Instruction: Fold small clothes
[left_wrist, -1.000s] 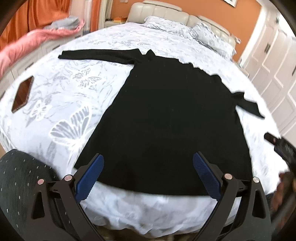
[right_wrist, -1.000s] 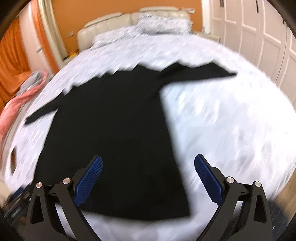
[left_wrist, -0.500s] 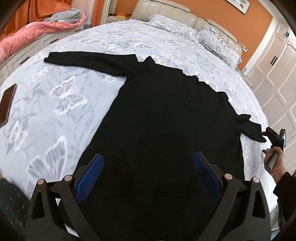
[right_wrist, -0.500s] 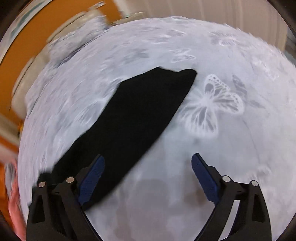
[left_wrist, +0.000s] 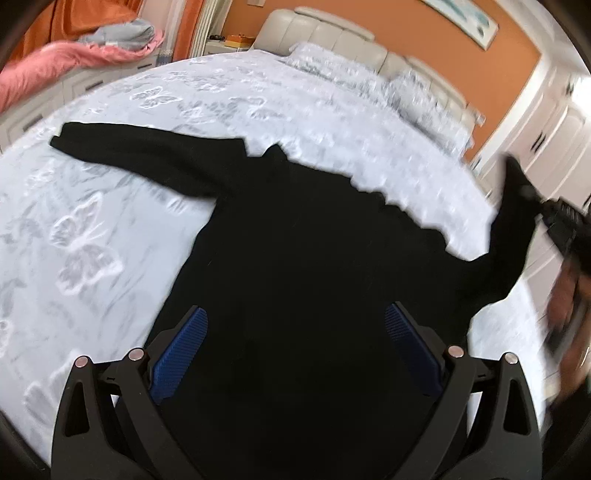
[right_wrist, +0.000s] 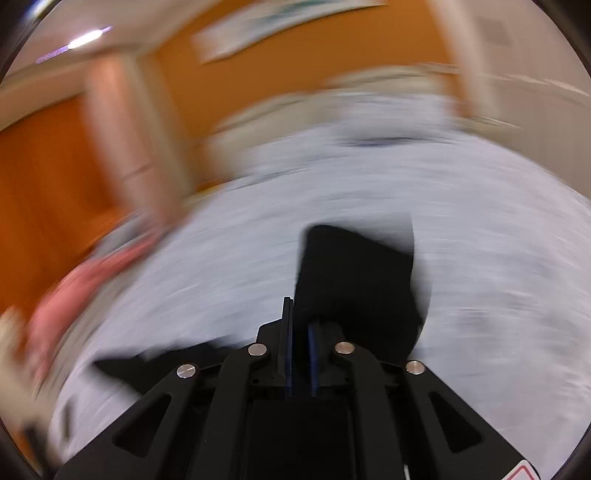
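Note:
A black long-sleeved garment (left_wrist: 303, 251) lies flat on the white butterfly-print bed (left_wrist: 92, 229). Its left sleeve (left_wrist: 140, 155) stretches out flat to the left. My left gripper (left_wrist: 295, 343) is open and empty, hovering over the garment's body. My right gripper (right_wrist: 299, 332) is shut on the right sleeve (right_wrist: 354, 273) and holds its cuff lifted off the bed. In the left wrist view the right gripper (left_wrist: 554, 218) shows at the far right with the raised sleeve (left_wrist: 513, 229) hanging from it. The right wrist view is heavily blurred.
Pillows (left_wrist: 332, 66) and a cream headboard (left_wrist: 325, 33) are at the far end of the bed. A pink blanket (left_wrist: 55, 66) lies on a cabinet at the far left. White wardrobe doors (left_wrist: 546, 122) stand at the right.
My right gripper has shut on the right sleeve's cuff and lifted it off the bed. My left gripper has moved further in over the garment and stays open.

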